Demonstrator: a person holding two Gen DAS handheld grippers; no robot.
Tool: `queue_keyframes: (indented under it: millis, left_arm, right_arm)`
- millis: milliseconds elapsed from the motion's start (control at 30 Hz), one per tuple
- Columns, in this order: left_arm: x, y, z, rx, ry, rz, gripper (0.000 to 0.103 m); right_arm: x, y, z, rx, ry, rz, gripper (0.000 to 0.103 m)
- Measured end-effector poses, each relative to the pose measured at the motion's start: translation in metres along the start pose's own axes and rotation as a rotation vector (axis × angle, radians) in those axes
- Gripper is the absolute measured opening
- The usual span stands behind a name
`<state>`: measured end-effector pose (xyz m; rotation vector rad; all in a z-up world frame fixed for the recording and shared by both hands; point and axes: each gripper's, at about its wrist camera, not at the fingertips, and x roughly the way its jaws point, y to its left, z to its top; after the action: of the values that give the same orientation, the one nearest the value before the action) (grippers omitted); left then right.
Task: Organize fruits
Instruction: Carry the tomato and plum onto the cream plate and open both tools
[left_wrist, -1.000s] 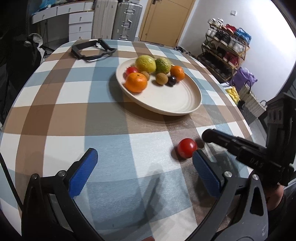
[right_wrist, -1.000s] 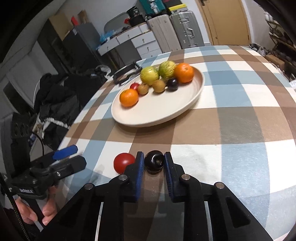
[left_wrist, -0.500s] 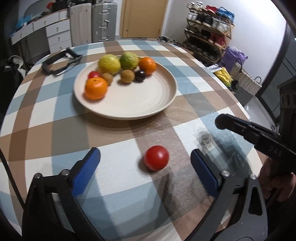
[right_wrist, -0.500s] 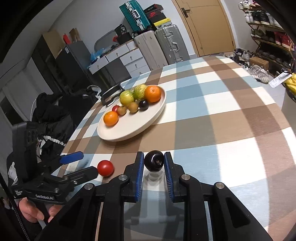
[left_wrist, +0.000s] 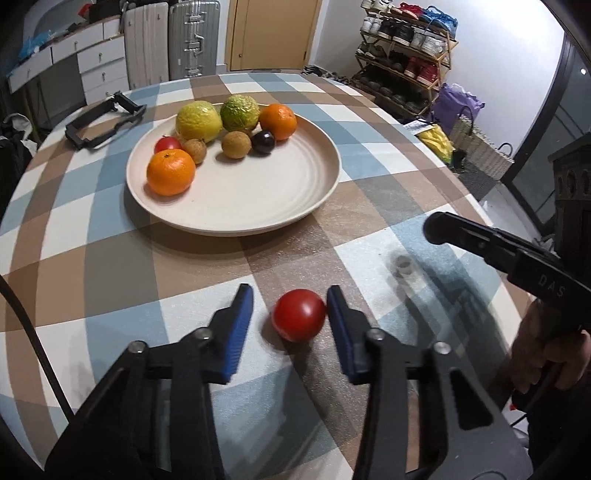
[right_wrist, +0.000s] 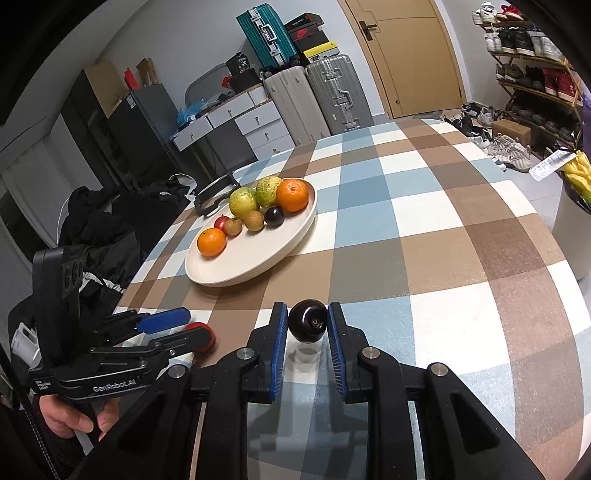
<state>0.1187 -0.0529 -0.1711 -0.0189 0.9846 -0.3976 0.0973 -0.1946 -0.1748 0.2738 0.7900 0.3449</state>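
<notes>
A red tomato lies on the checked tablecloth in front of the cream plate. My left gripper straddles it with jaws closing: the right pad touches the tomato and a gap remains at the left pad. In the right wrist view the left gripper partly hides the tomato. My right gripper is shut on a dark plum, held just above the cloth. The plate carries two oranges, two green-yellow citrus, a small red fruit, two brown fruits and a dark plum.
A black clamp-like object lies on the table's far left behind the plate. The round table's edge curves close on the right, with a shoe rack beyond. A hand grips the right gripper's handle.
The left gripper slid over to the tomato and its wide jaws narrowed around it. The right gripper drew back from the plate a little, keeping hold of the plum.
</notes>
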Motion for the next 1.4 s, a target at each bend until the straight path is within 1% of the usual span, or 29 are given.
queue_keyframes:
  millis: [67, 133, 567, 767, 900, 1067, 1267, 1400]
  left_arm:
    - [0.0, -0.002, 0.0, 0.008, 0.002, -0.011, 0.027]
    - [0.0, -0.004, 0.0, 0.026, 0.001, -0.003, 0.027]
    - [-0.009, -0.004, 0.005, 0.023, -0.001, -0.064, 0.026]
    - [-0.017, -0.002, 0.015, 0.02, -0.016, -0.086, 0.026]
    - [-0.024, 0.004, 0.033, 0.007, -0.04, -0.111, 0.026]
    - [-0.027, 0.016, 0.064, -0.007, -0.081, -0.1, 0.026]
    - [-0.015, 0.035, 0.1, -0.037, -0.11, -0.083, 0.026]
    - [0.003, 0.043, 0.118, -0.054, -0.111, -0.081, 0.026]
  right_arm:
    - [0.001, 0.0, 0.001, -0.001, 0.002, 0.001, 0.022]
    - [0.002, 0.002, 0.001, -0.003, 0.005, 0.001, 0.022]
    - [0.008, 0.008, 0.01, -0.016, 0.011, 0.002, 0.022]
    - [0.013, 0.013, 0.02, -0.031, 0.002, 0.014, 0.022]
    - [0.02, 0.016, 0.032, -0.045, 0.001, 0.02, 0.022]
    - [0.03, 0.019, 0.052, -0.063, -0.009, 0.029, 0.022]
    - [0.047, 0.021, 0.079, -0.076, -0.016, 0.049, 0.022]
    - [0.064, 0.021, 0.093, -0.086, -0.001, 0.057, 0.022]
